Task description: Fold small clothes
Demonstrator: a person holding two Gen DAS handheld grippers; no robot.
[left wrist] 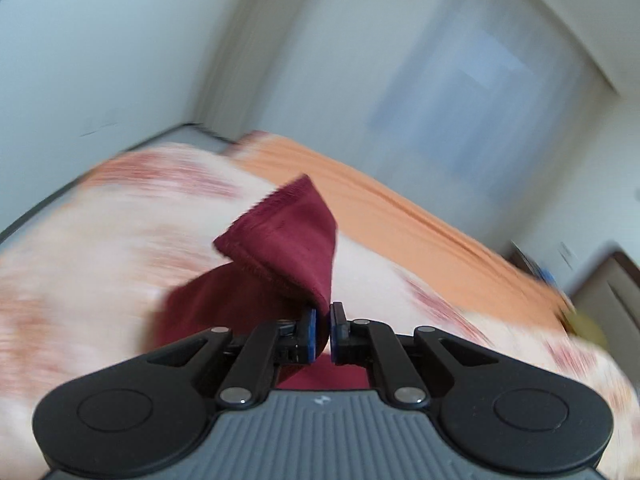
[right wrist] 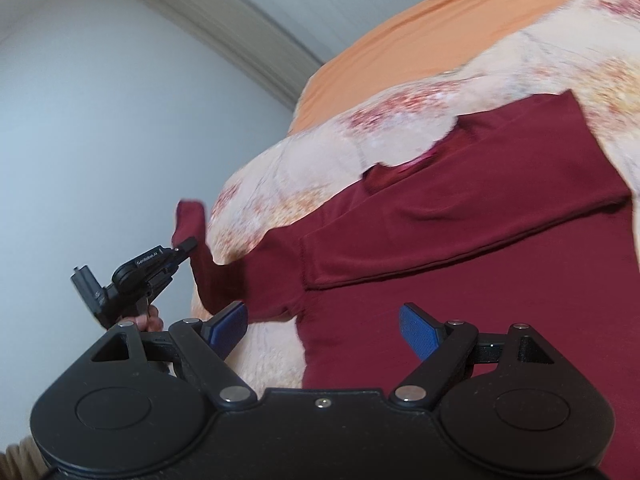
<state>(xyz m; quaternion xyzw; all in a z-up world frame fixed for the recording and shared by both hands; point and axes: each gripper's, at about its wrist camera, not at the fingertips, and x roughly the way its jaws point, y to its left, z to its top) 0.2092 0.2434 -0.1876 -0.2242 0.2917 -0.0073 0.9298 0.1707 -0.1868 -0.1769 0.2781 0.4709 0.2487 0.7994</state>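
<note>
A dark red long-sleeved shirt (right wrist: 480,240) lies on a floral bedspread (right wrist: 320,168). One sleeve is folded across its body. My left gripper (left wrist: 325,330) is shut on the cuff of the other sleeve (left wrist: 288,240) and holds it lifted off the bed. The left gripper also shows in the right wrist view (right wrist: 188,245), pinching that sleeve (right wrist: 196,240). My right gripper (right wrist: 325,330) is open and empty, just above the shirt's side near the armpit.
An orange sheet (right wrist: 400,36) covers the far part of the bed, also seen in the left wrist view (left wrist: 400,208). White walls (right wrist: 100,120) stand behind. A wooden cabinet (left wrist: 608,292) is at the right.
</note>
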